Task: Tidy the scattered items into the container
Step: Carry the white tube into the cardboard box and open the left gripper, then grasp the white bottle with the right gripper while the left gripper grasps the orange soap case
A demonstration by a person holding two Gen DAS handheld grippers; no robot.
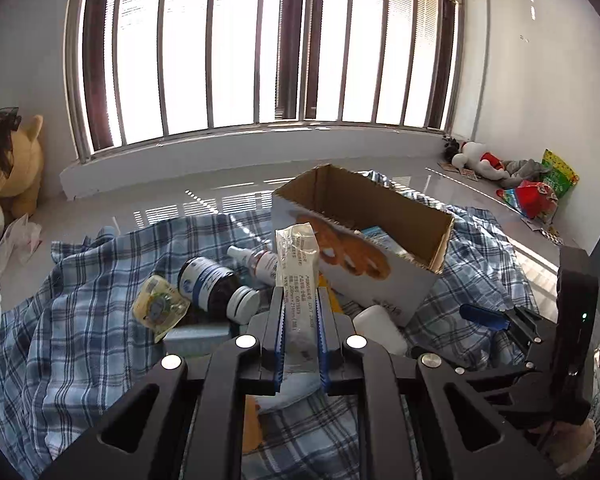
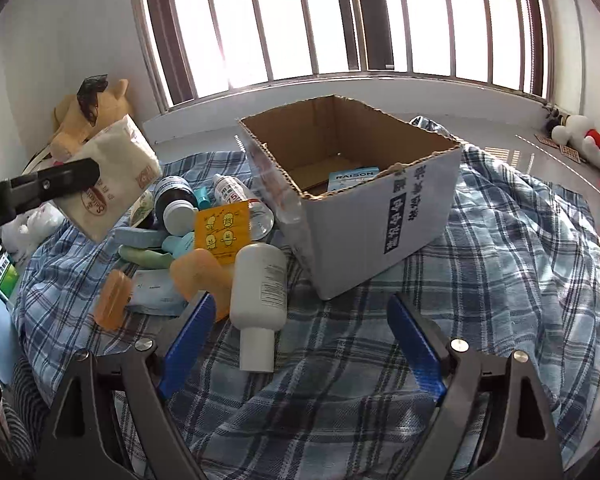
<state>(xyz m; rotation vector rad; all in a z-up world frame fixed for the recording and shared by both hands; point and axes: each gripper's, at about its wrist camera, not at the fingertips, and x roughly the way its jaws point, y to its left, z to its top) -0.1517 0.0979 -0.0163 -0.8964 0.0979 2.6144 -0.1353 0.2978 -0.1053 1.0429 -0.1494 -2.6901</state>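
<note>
Packet (image 1: 298, 264) stands clenched edge-on in the left gripper (image 1: 300, 300), long axis upright at frame centre; the cardboard box (image 1: 432, 268) lies just right and beyond. Right gripper (image 2: 300, 320) gapes, unladen.

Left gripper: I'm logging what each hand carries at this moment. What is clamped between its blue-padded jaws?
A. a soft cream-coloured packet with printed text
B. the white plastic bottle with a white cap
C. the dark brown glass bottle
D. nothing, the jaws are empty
A: the left gripper is shut on the soft cream-coloured packet, which sticks up from its pads clear of the blue checked cloth, while the white plastic bottle lies on it.
</note>
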